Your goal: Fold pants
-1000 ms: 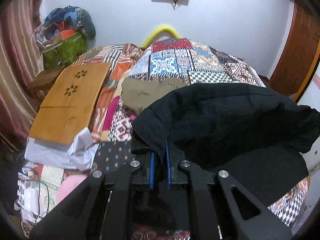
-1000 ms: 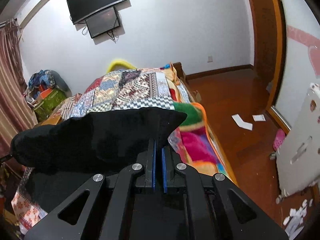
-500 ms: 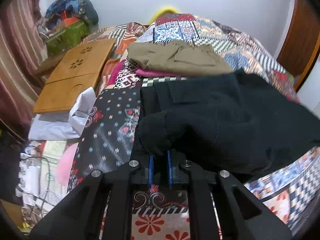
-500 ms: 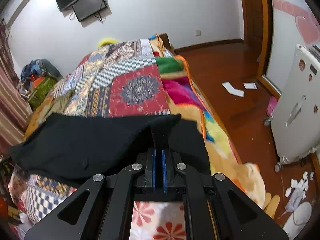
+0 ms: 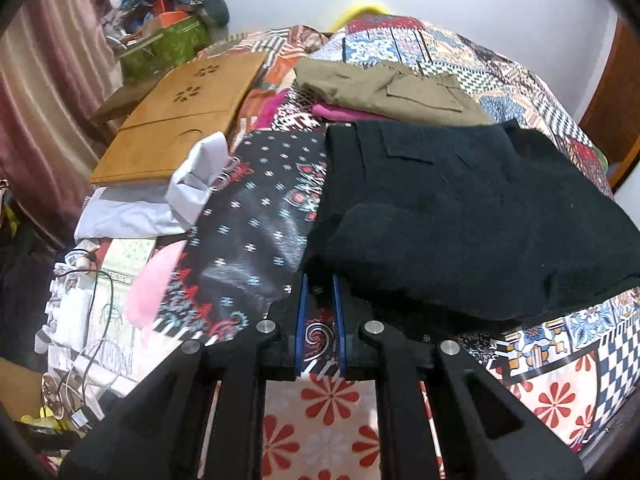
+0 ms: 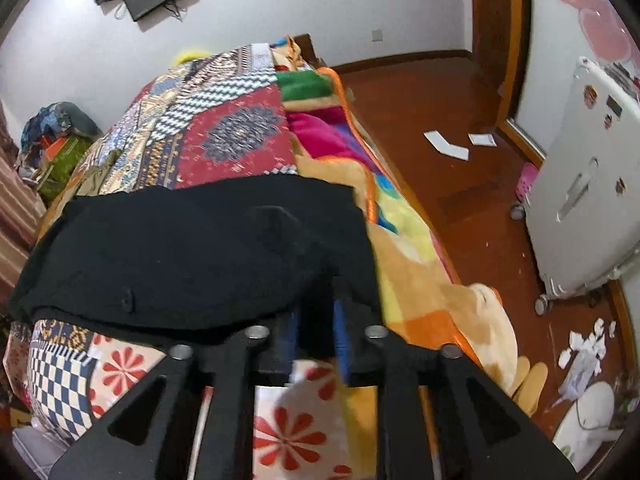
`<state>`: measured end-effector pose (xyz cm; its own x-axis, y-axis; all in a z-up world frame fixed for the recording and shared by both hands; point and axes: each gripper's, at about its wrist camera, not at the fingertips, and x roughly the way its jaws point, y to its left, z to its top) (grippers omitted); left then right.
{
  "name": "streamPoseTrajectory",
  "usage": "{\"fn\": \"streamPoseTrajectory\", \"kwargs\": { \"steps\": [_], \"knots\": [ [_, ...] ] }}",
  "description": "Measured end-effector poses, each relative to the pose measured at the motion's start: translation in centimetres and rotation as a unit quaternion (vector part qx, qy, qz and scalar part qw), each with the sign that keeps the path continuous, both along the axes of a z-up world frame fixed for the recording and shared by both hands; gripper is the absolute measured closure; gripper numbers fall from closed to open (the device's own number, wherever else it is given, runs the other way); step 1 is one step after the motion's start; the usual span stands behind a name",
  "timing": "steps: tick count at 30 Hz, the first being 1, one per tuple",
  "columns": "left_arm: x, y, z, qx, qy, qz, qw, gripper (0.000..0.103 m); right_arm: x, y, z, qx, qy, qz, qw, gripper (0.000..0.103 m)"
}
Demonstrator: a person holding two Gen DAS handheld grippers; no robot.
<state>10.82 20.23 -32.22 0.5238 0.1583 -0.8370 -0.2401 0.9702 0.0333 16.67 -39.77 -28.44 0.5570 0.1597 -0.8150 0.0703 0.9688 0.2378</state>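
Note:
The black pants point(image 5: 460, 208) lie folded over on the patterned bedspread point(image 5: 256, 224), also seen in the right wrist view point(image 6: 192, 248). My left gripper point(image 5: 319, 284) sits at the near left corner of the fold, jaws slightly apart, with bedspread showing between the blue pads and no cloth held. My right gripper point(image 6: 316, 308) is at the near right corner, jaws parted, with the pants' edge just at its tips; the view there is blurred.
Folded olive pants point(image 5: 392, 88) lie on a pink garment behind the black ones. A wooden lap desk point(image 5: 176, 120) and white cloth point(image 5: 168, 200) are on the left. The bed's right edge drops to a wooden floor point(image 6: 480, 184) with a white appliance point(image 6: 588, 208).
Both grippers carried the pants' edge down and forward onto the lower half, completing a fold, then opened and let go of the cloth.

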Motion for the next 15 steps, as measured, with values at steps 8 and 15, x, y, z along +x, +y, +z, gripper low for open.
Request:
{"fn": "streamPoseTrajectory", "kwargs": {
  "steps": [8, 15],
  "knots": [
    [1.2, -1.6, 4.3, 0.002, -0.029, 0.001, 0.9996, 0.092, -0.9, -3.2, 0.1, -0.028, 0.02, -0.036, 0.999, 0.078],
    [5.1, -6.2, 7.1, -0.012, -0.055, -0.031, 0.998, 0.074, 1.3, -3.5, 4.2, -0.004, -0.027, -0.029, 0.999, 0.077]
  ]
}}
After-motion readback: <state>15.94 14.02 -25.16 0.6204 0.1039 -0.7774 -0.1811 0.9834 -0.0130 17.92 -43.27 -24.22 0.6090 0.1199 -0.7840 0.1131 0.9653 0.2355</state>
